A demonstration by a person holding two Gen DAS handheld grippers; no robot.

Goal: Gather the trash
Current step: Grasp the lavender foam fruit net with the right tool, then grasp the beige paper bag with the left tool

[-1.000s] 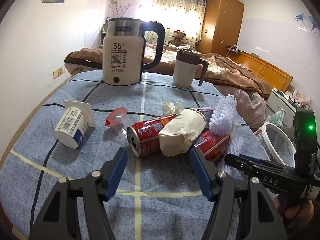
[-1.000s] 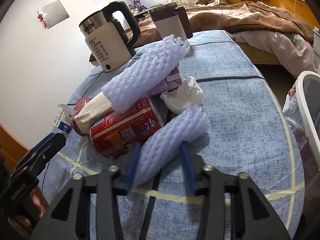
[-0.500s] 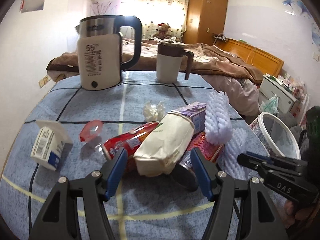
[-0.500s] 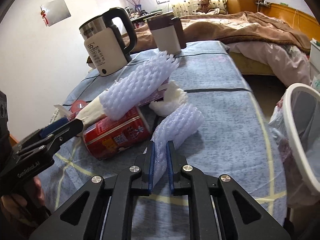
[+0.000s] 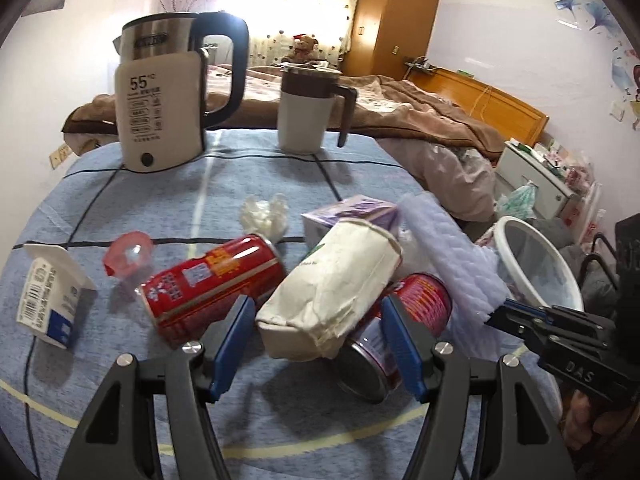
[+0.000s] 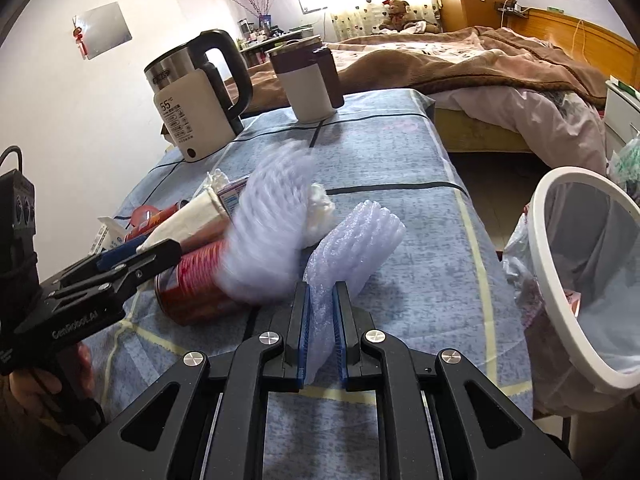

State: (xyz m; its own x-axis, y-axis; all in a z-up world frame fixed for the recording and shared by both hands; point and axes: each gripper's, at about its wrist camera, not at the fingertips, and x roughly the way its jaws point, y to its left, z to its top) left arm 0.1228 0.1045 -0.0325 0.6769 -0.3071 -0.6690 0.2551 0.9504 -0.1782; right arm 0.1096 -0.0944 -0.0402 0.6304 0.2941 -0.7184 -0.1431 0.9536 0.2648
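Note:
Trash lies heaped on a blue cloth table (image 5: pixel 280 432). My left gripper (image 5: pixel 318 342) is open around the near end of a cream paper bag (image 5: pixel 336 280), which rests on two red cans (image 5: pixel 212 284) (image 5: pixel 404 320). My right gripper (image 6: pixel 321 332) is shut on a white foam net sleeve (image 6: pixel 356 244) and holds it just above the table. A second foam sleeve (image 6: pixel 272 224) is blurred, tipping off the heap; it also shows in the left wrist view (image 5: pixel 452 256). A white-rimmed trash bin (image 6: pixel 584 272) stands at the table's right edge.
A kettle (image 5: pixel 164 100) and a lidded mug (image 5: pixel 308 108) stand at the table's far end. A yogurt cup (image 5: pixel 52 292), a pink plastic lid (image 5: pixel 128 256), crumpled tissue (image 5: pixel 264 212) and a purple carton (image 5: pixel 352 212) lie around the heap. A bed is beyond.
My right gripper has shut on the lower foam sleeve and lifted it toward the bin. My left gripper has moved forward around the paper bag. The upper foam sleeve is sliding off.

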